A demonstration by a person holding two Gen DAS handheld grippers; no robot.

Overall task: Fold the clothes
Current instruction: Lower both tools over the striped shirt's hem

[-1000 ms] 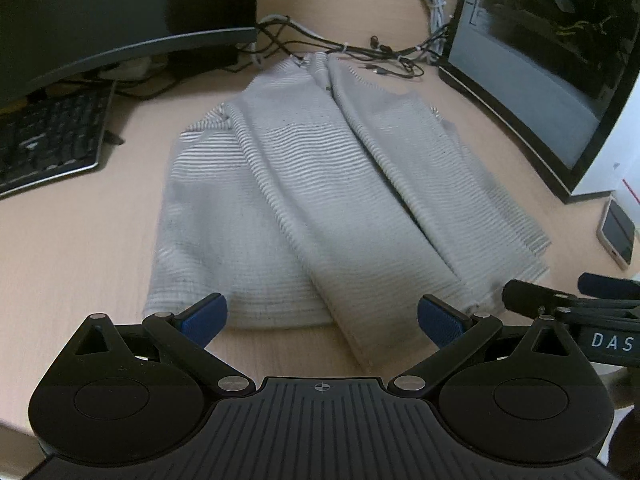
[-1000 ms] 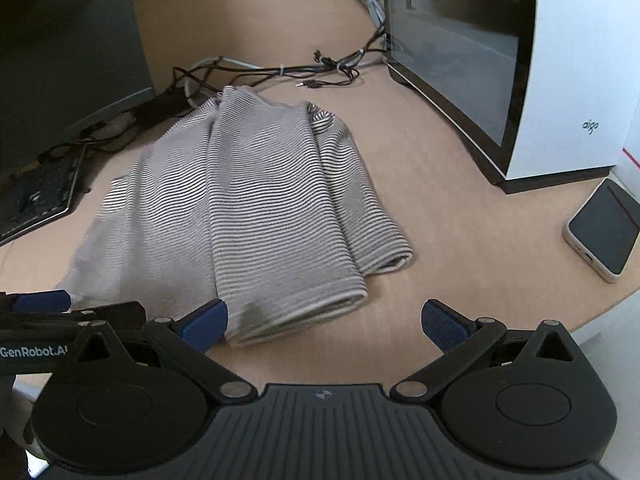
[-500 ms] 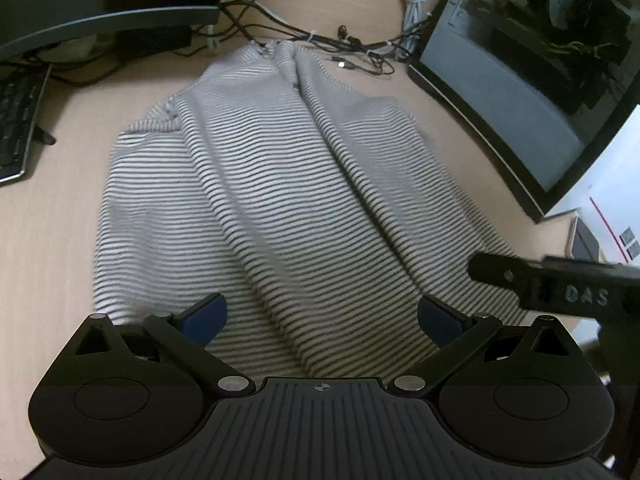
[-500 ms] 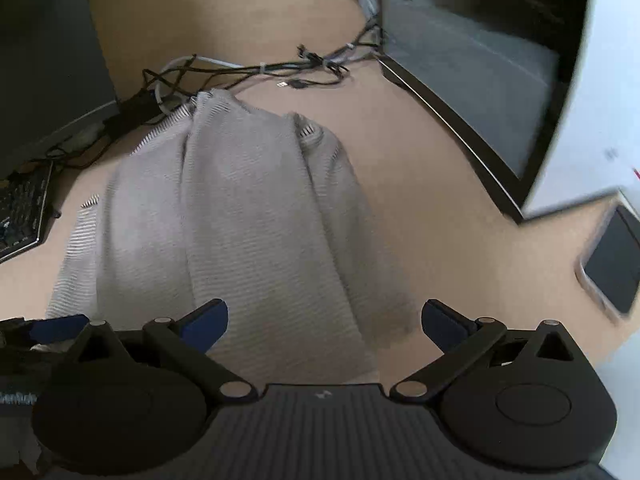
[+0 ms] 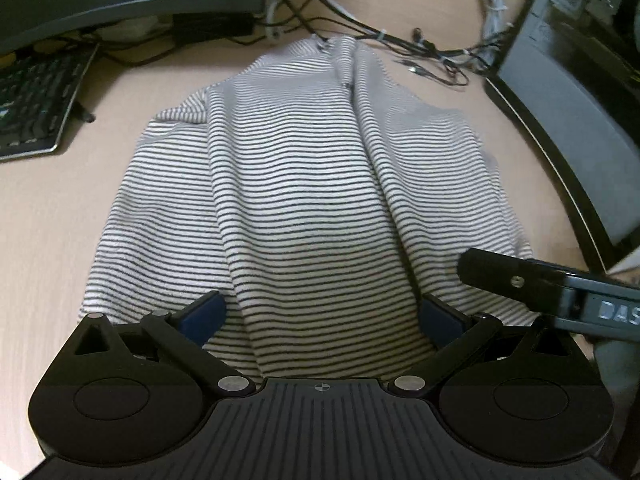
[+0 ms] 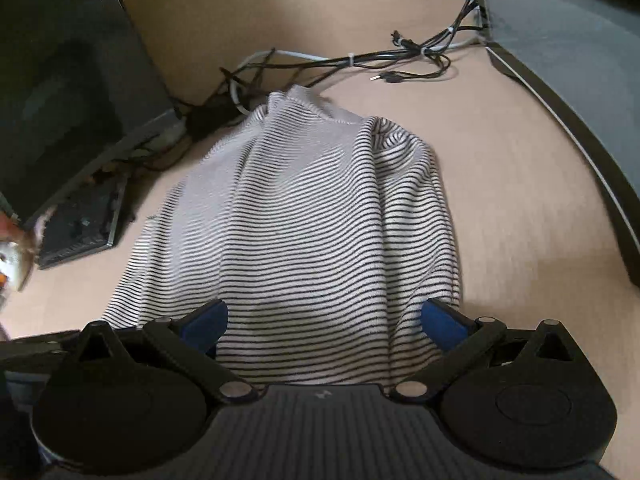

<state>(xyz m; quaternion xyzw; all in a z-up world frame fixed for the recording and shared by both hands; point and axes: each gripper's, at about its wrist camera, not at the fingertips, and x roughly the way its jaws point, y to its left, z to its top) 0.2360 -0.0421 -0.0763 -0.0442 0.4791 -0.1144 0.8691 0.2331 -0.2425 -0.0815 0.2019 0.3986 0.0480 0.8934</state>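
The striped knit top (image 5: 304, 200) lies on the wooden bench (image 5: 44, 208), already folded lengthwise into a long strip, its far end up against the tangle of cables (image 5: 400, 46) between the monitor stand (image 5: 120, 4) and the dark-fronted case (image 5: 568, 92) on the right. It looks light and soft, the sort of cloth that slumps and drags, not slippery, nothing to break. To my eye the place to take it is the near hem, one corner each, pinching through all the layers so the strip lifts evenly and can be laid over toward the cables

The left hand-held gripper (image 5: 322, 314) has its blue-padded fingers spread wide over the near end of the cloth, holding nothing. The right hand-held gripper (image 6: 324, 318) is just as wide open above the same end, towards the strip's right edge, also empty. Whether either pad actually touches the fabric I cannot tell
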